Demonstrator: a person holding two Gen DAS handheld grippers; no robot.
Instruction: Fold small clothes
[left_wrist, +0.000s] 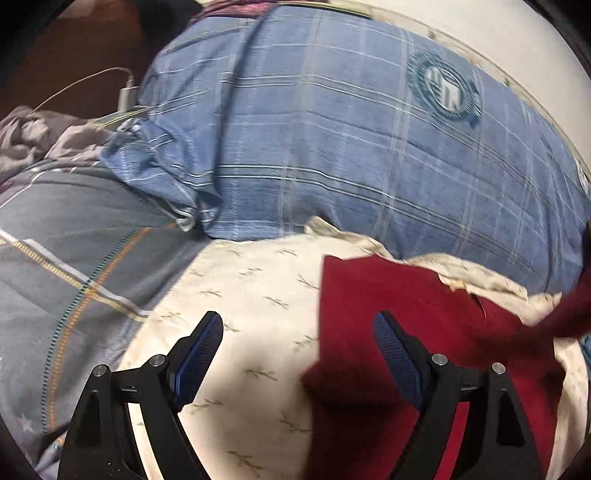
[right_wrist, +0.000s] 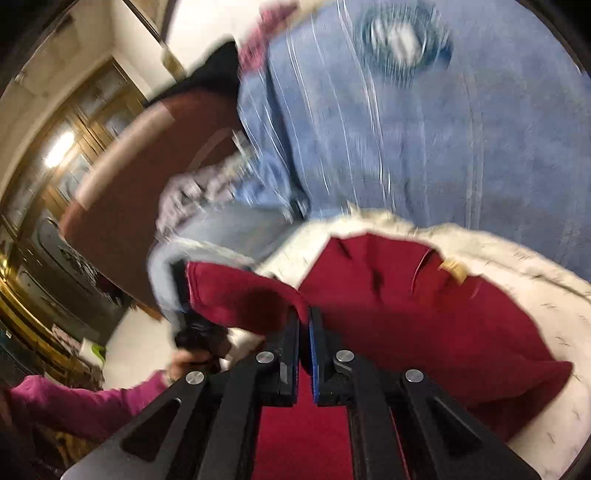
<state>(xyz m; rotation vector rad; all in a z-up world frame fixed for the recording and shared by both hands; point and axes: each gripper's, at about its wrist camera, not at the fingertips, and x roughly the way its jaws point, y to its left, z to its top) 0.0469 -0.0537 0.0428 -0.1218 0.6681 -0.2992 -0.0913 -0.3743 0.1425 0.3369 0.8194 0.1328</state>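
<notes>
A dark red garment (left_wrist: 424, 317) lies on a cream cloth (left_wrist: 251, 280) printed with small dragonflies. My left gripper (left_wrist: 298, 321) hovers open over the garment's left edge, one finger above the cream cloth and the other above the red fabric, with nothing held. In the right wrist view my right gripper (right_wrist: 304, 314) is shut on a fold of the red garment (right_wrist: 406, 314), and the pinched part drapes off to the left in a raised flap. A tan label (right_wrist: 454, 269) shows near the garment's far edge. Both views are motion-blurred.
Blue plaid bedding (left_wrist: 332, 129) rises behind the cream cloth, and a grey patterned quilt (left_wrist: 74, 240) lies to the left. A white charger and cable (left_wrist: 127, 96) sit at the back left. A brown headboard (right_wrist: 147, 184) and a pink sleeve (right_wrist: 85, 402) show in the right wrist view.
</notes>
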